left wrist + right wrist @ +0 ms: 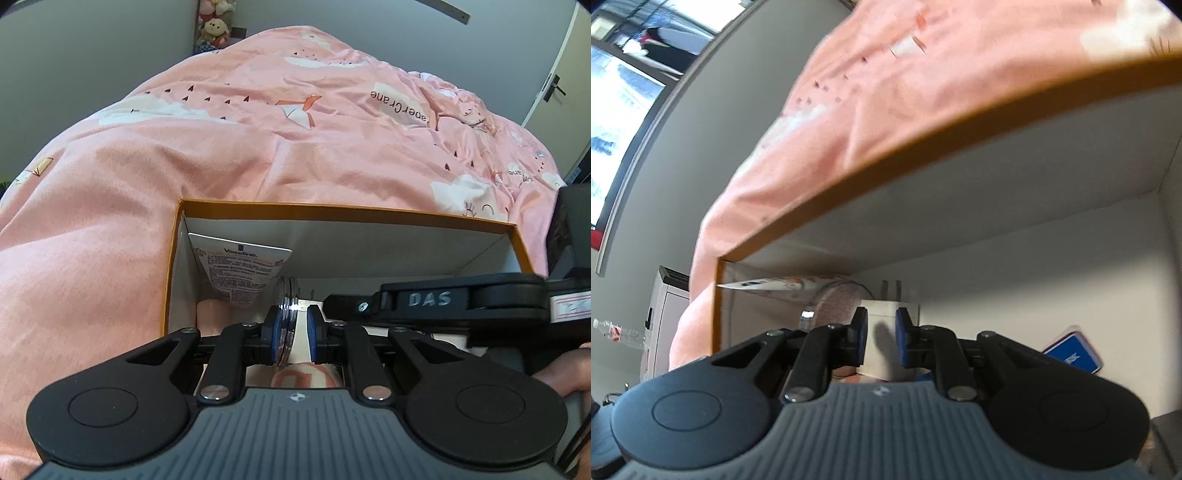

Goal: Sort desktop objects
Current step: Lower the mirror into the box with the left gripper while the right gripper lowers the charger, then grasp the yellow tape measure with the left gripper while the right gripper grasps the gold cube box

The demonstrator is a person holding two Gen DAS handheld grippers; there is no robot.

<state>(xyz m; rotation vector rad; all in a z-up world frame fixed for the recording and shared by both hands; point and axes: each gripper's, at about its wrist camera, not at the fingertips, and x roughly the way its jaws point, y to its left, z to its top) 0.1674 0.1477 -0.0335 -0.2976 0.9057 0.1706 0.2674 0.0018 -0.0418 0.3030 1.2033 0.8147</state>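
Observation:
An orange-rimmed cardboard box [343,213] with white inner walls lies on a pink bedspread. In it, a white Vaseline tube [238,271] leans in the far left corner. My left gripper [293,334] is over the box; a round silver tin [287,317] stands on edge between its blue pads, touching the left pad, with a gap to the right pad. My right gripper [879,339] is open inside the box, its pads on either side of a white plug adapter [884,332] without gripping it. A blue card pack [1073,354] lies to its right. The right gripper also shows in the left wrist view [443,306].
The pink bedspread [258,147] surrounds the box. A pink round thing [836,302] and the tube [764,285] lie at the box's far left. A white cabinet [665,314] and a water bottle [617,332] stand beyond the bed. A door [569,62] is at far right.

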